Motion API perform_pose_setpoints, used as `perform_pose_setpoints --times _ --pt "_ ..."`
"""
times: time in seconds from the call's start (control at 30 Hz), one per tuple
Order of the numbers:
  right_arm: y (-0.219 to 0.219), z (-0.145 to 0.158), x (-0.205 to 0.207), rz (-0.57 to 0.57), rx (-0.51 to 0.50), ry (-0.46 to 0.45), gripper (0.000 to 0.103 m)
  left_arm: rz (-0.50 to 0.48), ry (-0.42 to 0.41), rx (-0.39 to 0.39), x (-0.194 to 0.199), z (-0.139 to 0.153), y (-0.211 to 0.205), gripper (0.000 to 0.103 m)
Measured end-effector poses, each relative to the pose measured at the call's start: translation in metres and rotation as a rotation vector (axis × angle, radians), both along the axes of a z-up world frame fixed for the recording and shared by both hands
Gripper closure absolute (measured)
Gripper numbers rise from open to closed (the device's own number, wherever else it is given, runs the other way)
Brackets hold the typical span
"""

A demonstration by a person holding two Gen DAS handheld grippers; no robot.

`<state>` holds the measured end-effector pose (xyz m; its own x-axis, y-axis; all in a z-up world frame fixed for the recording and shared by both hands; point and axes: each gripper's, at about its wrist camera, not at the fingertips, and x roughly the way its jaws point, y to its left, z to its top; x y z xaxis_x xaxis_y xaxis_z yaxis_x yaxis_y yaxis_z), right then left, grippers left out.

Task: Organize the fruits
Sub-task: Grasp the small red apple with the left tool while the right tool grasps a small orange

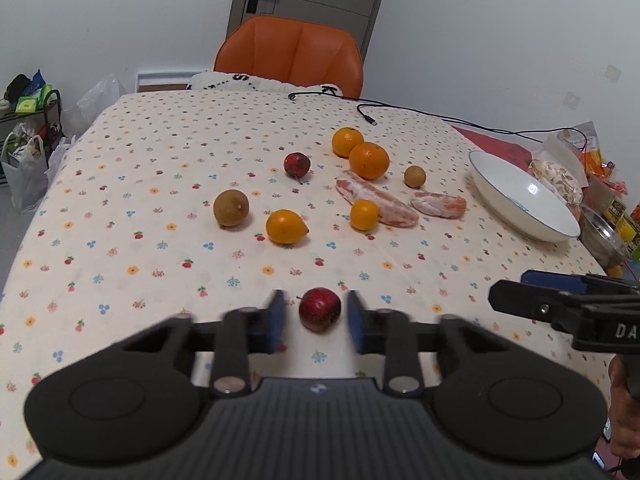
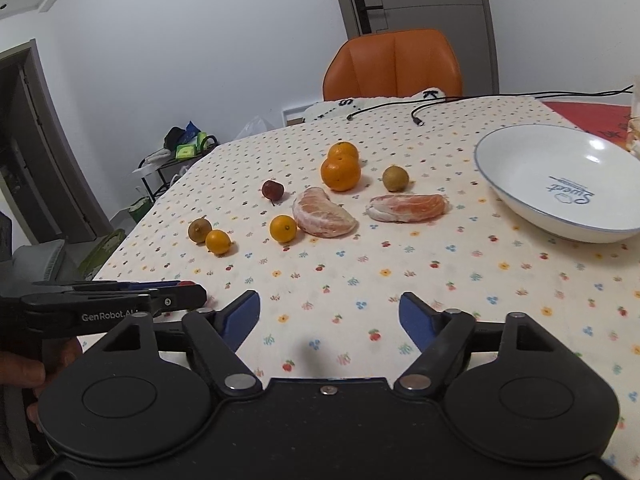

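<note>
A dark red fruit [image 1: 320,309] lies on the flowered tablecloth between the blue pads of my left gripper [image 1: 318,318], which is open with a gap on each side of it. My right gripper [image 2: 330,312] hangs open over bare cloth with nothing between its fingers. Farther back lie two oranges [image 1: 369,160], a second red fruit [image 1: 297,164], two brown fruits [image 1: 231,208], two small yellow-orange fruits [image 1: 286,226] and two peeled citrus segments [image 1: 380,202]. An empty white bowl [image 2: 520,168] stands at the right.
An orange chair [image 1: 290,56] stands behind the table's far edge. Black cables [image 1: 400,110] trail over the far right of the table. Snack bags and a metal bowl [image 1: 604,236] crowd the right edge. A rack with bags [image 1: 28,120] stands on the floor at left.
</note>
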<state>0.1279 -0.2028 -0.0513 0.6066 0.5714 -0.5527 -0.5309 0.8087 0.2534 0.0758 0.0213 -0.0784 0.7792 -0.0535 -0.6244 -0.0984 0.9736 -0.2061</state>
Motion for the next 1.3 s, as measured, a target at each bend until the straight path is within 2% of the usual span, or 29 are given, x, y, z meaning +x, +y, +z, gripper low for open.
perform_pose_setpoints --times 0.2,0.6,0.7,1.3 --pt "0.016 -0.001 0.012 0.021 0.0 -0.002 0.033 0.022 -0.015 -0.01 0.003 0.0 0.012 0.082" --pt "0.048 -0.004 0.033 0.057 0.018 0.02 0.047 0.054 -0.032 -0.024 0.01 0.003 0.034 0.082" --pt "0.053 -0.006 0.041 0.056 0.026 0.041 0.053 0.057 -0.037 -0.023 0.011 0.004 0.037 0.082" --pt "0.093 -0.011 0.067 0.064 -0.022 0.029 0.06 0.084 -0.033 -0.042 0.019 0.001 0.052 0.082"
